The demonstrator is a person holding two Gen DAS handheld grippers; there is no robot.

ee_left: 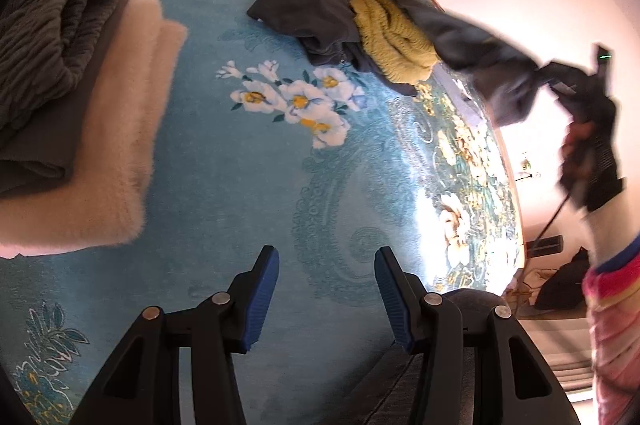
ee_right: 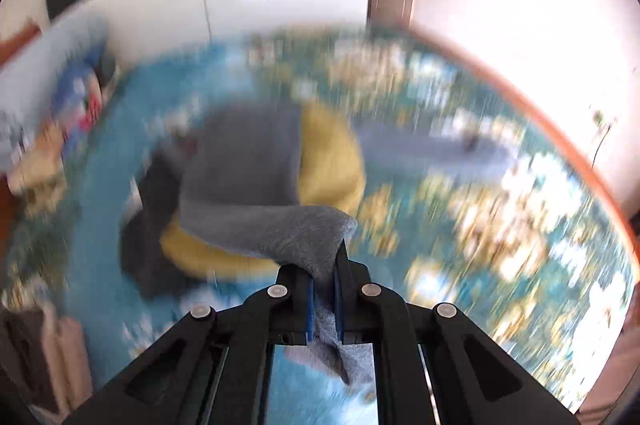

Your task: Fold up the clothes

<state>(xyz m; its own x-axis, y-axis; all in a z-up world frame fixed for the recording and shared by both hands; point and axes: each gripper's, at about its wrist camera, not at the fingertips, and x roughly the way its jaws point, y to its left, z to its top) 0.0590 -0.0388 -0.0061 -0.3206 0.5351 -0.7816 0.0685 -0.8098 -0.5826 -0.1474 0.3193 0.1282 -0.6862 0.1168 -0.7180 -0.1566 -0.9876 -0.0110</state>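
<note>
While lifted: soft grey knit garment [ee_right: 280, 225] is pinched by right gripper [ee_right: 324, 289].
Left gripper [ee_left: 326, 289]: held half-spread, empty.
Advice: garment is best raised clear of pile.

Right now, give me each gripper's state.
Left gripper: open, empty.
Right gripper: shut on grey garment.

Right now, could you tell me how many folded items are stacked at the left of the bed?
3: a dark ribbed one on top, a dark smooth one beneath, a fluffy cream one at the bottom. More may be hidden beyond the frame.
</note>
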